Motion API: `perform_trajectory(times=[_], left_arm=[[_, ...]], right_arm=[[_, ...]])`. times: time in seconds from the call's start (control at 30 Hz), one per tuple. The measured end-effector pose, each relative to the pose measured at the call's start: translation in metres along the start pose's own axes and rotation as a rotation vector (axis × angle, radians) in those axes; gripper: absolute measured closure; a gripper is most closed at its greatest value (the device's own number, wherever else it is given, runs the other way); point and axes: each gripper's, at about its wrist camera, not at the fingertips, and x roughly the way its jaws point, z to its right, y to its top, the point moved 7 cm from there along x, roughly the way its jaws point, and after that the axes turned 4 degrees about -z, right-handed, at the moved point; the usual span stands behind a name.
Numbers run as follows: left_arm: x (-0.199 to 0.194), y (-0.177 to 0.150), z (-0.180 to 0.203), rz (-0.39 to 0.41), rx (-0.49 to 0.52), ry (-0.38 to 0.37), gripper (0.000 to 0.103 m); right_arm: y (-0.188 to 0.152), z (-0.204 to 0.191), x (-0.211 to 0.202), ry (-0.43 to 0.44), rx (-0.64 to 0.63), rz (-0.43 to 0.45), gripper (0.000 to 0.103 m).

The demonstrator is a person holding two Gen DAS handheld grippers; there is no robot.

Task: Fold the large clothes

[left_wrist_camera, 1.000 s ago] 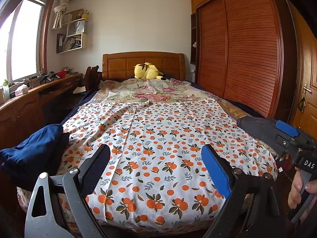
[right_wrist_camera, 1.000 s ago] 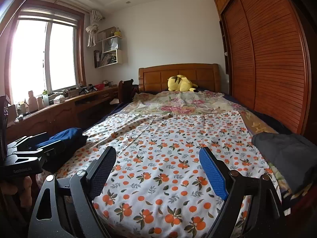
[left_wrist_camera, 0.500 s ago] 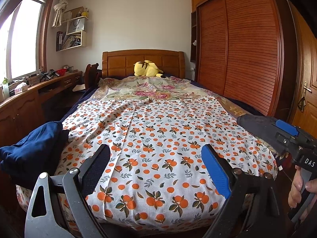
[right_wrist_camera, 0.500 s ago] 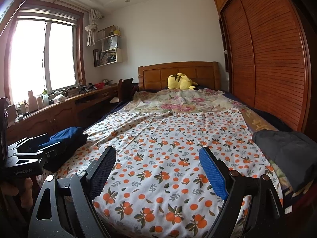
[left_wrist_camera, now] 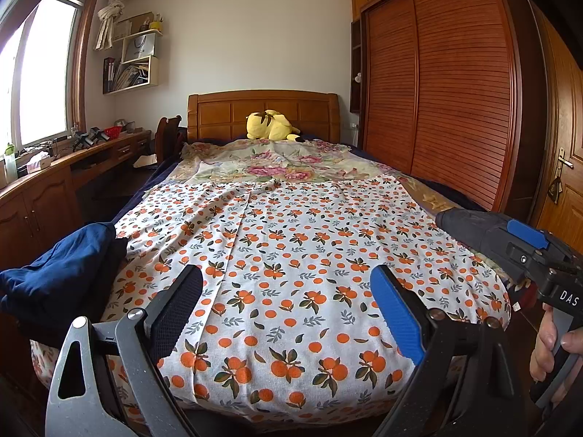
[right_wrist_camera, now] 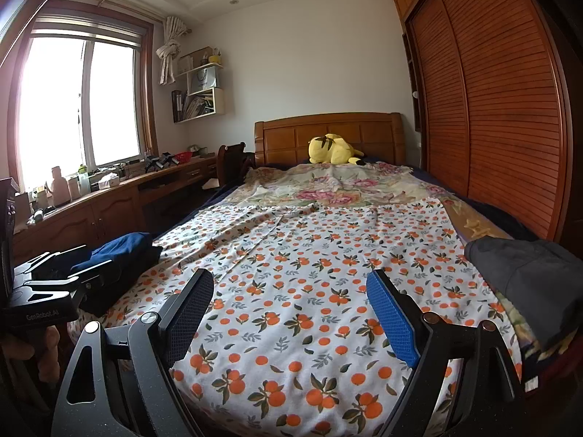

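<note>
A large white cloth with an orange-fruit print (left_wrist_camera: 291, 255) lies spread flat over the near half of the bed; it also shows in the right wrist view (right_wrist_camera: 309, 273). My left gripper (left_wrist_camera: 288, 291) is open and empty, held above the cloth's near end. My right gripper (right_wrist_camera: 289, 291) is open and empty, also above the near end, and its body shows at the right of the left wrist view (left_wrist_camera: 528, 255). The left gripper's body shows at the left edge of the right wrist view (right_wrist_camera: 47, 291).
A dark blue garment (left_wrist_camera: 62, 273) lies at the bed's near left corner. A dark grey garment (right_wrist_camera: 528, 273) lies at the near right edge. A yellow plush toy (left_wrist_camera: 271, 125) sits by the headboard. A wooden desk (left_wrist_camera: 54, 182) runs along the left, a wardrobe (left_wrist_camera: 455, 91) along the right.
Both grippers have drawn back slightly and tilted up, so the bed sits a little lower in both views. The cloth has not moved. Both grippers stay open.
</note>
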Motion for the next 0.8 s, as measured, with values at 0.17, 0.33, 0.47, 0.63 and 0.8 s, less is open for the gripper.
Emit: perform_trajectory(times=[0.17,0.33,0.47,0.63,0.8], left_arm=[[-0.0001,0.0009,0.0003,0.000,0.002,0.000,0.009],[-0.0003,0.0006,0.0005,0.002,0.001,0.000,0.009],[-0.0020,-0.0006,-0.0003,0.004,0.002,-0.002,0.009],[-0.0019,-0.0004,-0.0001,0.005,0.002,-0.002,0.009],[-0.0019,-0.0013,0.0000,0.004,0.001,-0.001,0.009]], right_arm=[[-0.0001,-0.0003,0.0001,-0.001,0.000,0.000,0.016],[0.0005,0.0004,-0.0003,-0.002,0.000,0.002,0.016],[0.0006,0.0000,-0.0005,-0.002,-0.002,0.002,0.016],[0.0001,-0.0004,-0.0011,0.000,-0.002,0.002,0.016],[0.0004,0.0001,-0.0016,0.000,-0.002,0.004,0.016]])
